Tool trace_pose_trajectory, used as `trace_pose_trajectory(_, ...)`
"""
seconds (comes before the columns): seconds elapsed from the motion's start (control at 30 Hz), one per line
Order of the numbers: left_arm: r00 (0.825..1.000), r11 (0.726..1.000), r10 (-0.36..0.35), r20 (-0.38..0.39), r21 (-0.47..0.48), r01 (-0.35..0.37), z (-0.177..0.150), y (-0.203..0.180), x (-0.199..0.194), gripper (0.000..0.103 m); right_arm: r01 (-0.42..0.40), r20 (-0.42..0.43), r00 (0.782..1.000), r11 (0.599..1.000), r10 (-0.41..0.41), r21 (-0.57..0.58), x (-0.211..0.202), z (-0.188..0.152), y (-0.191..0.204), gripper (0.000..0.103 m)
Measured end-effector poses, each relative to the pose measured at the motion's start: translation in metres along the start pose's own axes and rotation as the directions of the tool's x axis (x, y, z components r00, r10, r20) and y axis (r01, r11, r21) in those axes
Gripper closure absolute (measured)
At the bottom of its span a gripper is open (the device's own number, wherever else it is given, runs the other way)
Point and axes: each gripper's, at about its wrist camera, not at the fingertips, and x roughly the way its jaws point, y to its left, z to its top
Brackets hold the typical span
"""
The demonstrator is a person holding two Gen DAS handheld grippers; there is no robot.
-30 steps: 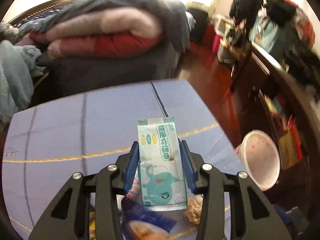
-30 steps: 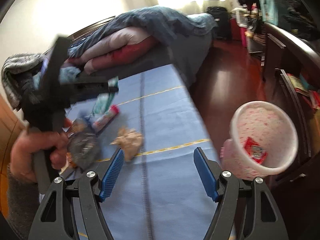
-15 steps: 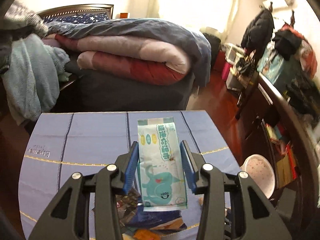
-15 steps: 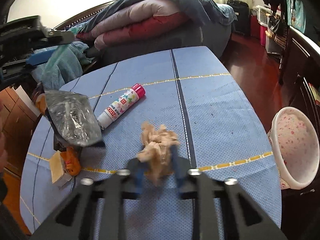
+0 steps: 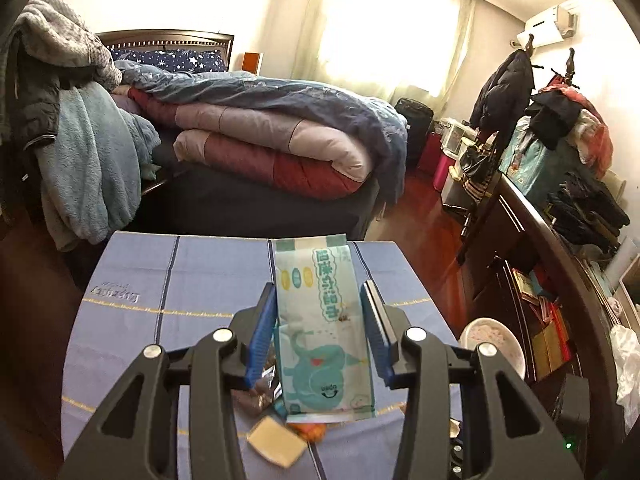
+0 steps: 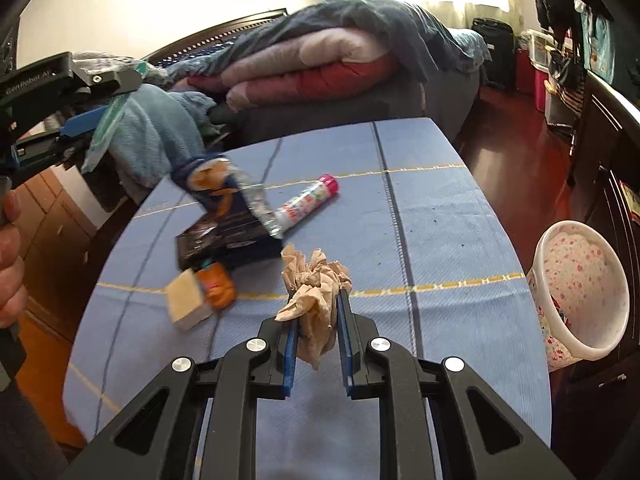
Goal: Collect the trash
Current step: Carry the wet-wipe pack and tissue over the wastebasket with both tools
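Trash lies scattered on the blue tablecloth, and two pieces are now off it. A second ago the right gripper stood wide apart over bare cloth; it has since closed and is now clamped on the crumpled brown paper, which bulges above and hangs below its blue pads. The left gripper, a second ago low over the table, now sits higher with more of the bedroom in sight; its jaws stand at the edges of the pale green wipes packet, which is upright between them, as before.

Left on the cloth near the paper: a pink-capped tube, a dark blue snack wrapper lying over a black packet, an orange scrap and a beige block touching each other. The white flowered bin stands on the floor just beside the table's right edge. Behind the table is a bed piled with folded quilts.

Only the right wrist view shows the left gripper from the side, held up at the far left by a hand, and the bin's inside. Only the left wrist view shows the packet's printed face; there the packet and jaws hide most of the table's litter.
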Motion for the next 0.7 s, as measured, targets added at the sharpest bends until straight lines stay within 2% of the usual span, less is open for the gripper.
trace_pose_trajectory(0.4,0.999,1.000,0.026,0.038,0.014,-0.026,-0.029,0.001,-0.058,0.060,-0.037,0.035,0.999,0.999,0.038,-0.027,-0.042,-0.010,0.019,0.085)
trace_pose_trajectory(0.7,0.998,0.999,-0.003,0.062,0.053,0.000,-0.037,-0.023,-0.086,0.060,-0.032,0.073,0.997,0.999,0.033,-0.024,-0.069,-0.017,0.013,0.085)
